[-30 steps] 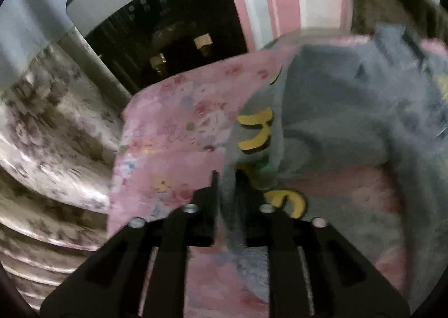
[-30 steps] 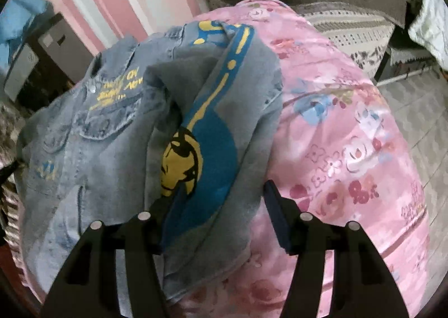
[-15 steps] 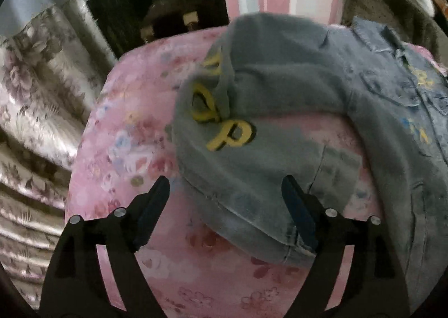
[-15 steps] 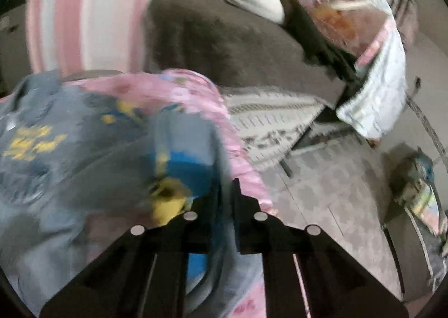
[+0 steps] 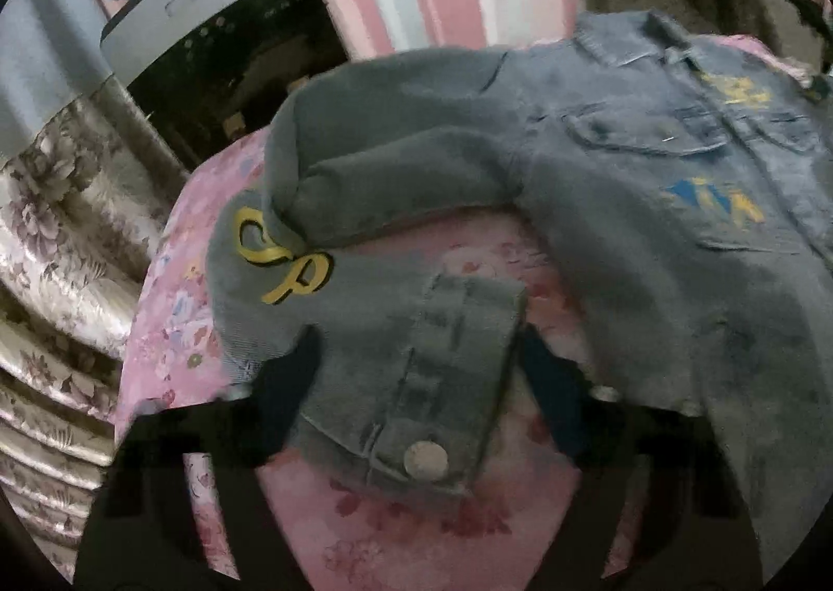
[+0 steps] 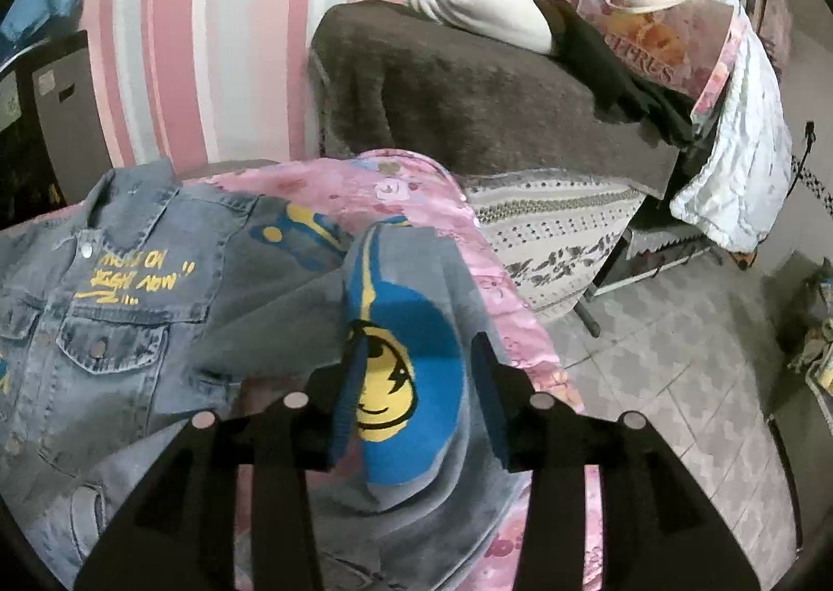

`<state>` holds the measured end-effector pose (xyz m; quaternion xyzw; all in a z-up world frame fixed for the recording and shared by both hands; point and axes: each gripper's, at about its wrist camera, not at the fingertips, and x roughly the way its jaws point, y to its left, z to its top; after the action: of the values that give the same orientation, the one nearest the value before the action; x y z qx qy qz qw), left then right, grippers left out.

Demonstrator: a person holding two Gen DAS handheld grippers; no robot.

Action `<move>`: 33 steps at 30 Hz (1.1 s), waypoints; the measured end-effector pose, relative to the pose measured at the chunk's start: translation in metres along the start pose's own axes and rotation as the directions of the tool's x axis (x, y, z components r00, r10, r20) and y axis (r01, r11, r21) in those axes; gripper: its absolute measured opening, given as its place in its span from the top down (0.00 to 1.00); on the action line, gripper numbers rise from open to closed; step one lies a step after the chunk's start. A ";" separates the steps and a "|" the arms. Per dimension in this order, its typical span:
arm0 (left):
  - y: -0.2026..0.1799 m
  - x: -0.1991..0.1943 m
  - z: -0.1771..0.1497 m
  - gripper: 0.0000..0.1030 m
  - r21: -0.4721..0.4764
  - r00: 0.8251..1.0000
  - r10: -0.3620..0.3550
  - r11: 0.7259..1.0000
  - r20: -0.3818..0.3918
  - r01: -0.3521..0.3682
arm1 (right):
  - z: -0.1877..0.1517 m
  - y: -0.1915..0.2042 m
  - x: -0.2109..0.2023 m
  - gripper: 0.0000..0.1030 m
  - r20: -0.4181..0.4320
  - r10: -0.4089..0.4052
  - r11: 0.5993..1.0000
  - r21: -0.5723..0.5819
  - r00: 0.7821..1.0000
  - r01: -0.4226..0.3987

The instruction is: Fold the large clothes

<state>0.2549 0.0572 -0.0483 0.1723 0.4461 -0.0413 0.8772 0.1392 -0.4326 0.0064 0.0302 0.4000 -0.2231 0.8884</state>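
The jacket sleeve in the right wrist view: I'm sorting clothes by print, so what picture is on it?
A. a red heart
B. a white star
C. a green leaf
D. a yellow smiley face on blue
D: the sleeve shows a yellow smiley face on a blue patch, between the right tongs.

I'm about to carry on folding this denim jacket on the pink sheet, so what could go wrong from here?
1. The left gripper, jaws just closing, straddles the cuff without pressing it; a shallow bite could miss the cloth.
2. The right gripper, jaws just opening, sits around the right sleeve near the sheet's edge; the sleeve could slide toward the floor.
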 end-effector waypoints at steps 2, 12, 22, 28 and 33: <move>0.006 0.007 0.000 0.51 -0.039 0.999 -0.036 0.999 -0.026 0.035 | -0.003 0.006 0.001 0.59 -0.006 0.019 1.000 -0.006 1.000 -0.019; 0.044 -0.002 0.043 0.97 -0.253 0.952 -0.306 0.921 0.007 0.298 | 0.014 0.035 -0.001 0.50 0.001 0.137 0.990 -0.017 0.991 -0.137; -0.007 -0.046 0.151 0.97 -0.182 0.887 -0.445 0.868 0.124 0.461 | 0.049 0.080 -0.011 0.49 0.015 0.242 0.968 -0.070 0.970 -0.240; -0.090 -0.024 0.184 0.97 -0.077 0.869 -0.489 0.866 0.071 0.494 | 0.055 0.109 -0.003 0.49 -0.010 0.230 0.962 -0.149 0.973 -0.229; -0.139 0.022 0.180 0.93 -0.012 0.898 -0.439 0.898 0.001 0.439 | 0.044 0.125 0.016 0.48 -0.061 0.219 0.957 -0.183 0.974 -0.226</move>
<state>0.3748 -0.1324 -0.0048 0.0620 0.4746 -0.2350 0.8460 0.2318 -0.3366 0.0092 -0.0048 0.4310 -0.0823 0.8986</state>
